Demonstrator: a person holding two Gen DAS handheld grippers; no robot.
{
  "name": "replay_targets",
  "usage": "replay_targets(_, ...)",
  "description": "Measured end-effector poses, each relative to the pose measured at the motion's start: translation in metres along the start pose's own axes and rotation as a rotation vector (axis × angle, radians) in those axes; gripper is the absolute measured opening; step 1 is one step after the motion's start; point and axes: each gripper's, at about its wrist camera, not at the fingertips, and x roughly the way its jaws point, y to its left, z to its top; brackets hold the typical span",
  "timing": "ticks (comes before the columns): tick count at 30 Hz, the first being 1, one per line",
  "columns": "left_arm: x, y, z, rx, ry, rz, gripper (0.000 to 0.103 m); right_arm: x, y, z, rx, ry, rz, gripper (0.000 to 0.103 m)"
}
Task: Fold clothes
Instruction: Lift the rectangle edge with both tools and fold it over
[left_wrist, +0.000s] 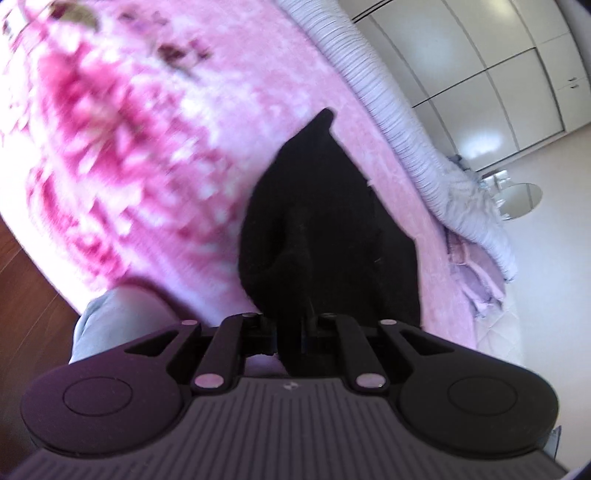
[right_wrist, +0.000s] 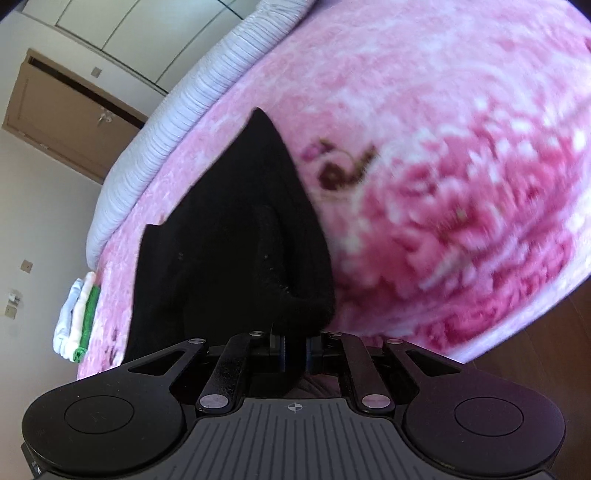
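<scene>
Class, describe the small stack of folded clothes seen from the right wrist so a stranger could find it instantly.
Start at the pink floral bedspread covering the bed. Follow its left edge, past the black garment held by the right hand-held gripper. There sits the folded stack: white layers with one bright green one, the scene's only green.

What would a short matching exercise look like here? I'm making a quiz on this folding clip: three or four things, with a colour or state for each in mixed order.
Things:
1. garment held by both grippers
2. blanket on the bed
3. folded stack at the bed's edge
4. door in the right wrist view

Colour or state:
A. pink, floral pattern
B. brown, closed
C. black, pinched and hanging
D. white and green, lying flat

Pairs: 1-C, 2-A, 3-D, 4-B
</scene>
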Motion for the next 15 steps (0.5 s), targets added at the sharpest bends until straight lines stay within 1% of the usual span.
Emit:
replay_targets(2, -0.002, -0.012, 0.013, -0.001, -0.005, -0.032, 0.007, -0.006, 0.013, 0.011, -0.018, -0.015, 0.027, 0.008)
replay_targets(5, 0.003, -0.034, 0.041, 0.01, -0.013, -0.076, 0.007, -0.012, 0.032, 0.034, -0.039, -0.039, 0.073, 0.008)
replay_targets(8, 0.012, -0.059, 0.072, 0.029, -0.024, -0.12, 0.008, -0.008, 0.049, 0.064, -0.06, -0.072, 0.115, 0.008)
replay_targets(10, 0.031, -0.074, 0.1, 0.041, -0.032, -0.137, 0.008, 0.002, 0.061, 0.089, -0.067, -0.099, 0.14, 0.008)
replay_targets(11, 0.04, -0.081, 0.114, 0.047, -0.036, -0.144, 0.01, 0.011, 0.066, 0.102, -0.07, -0.113, 0.144, 0.008)
replay_targets(12, 0.055, -0.089, 0.13, 0.066, -0.039, -0.141, 0.012, 0.021, 0.073, 0.116, -0.072, -0.126, 0.144, 0.008)
replay_targets(14, 0.085, -0.104, 0.162, 0.103, -0.043, -0.135, 0.02, 0.045, 0.083, 0.144, -0.07, -0.147, 0.139, 0.009)
replay_targets(15, 0.1, -0.111, 0.177, 0.121, -0.045, -0.131, 0.022, 0.061, 0.086, 0.158, -0.061, -0.151, 0.127, 0.009)
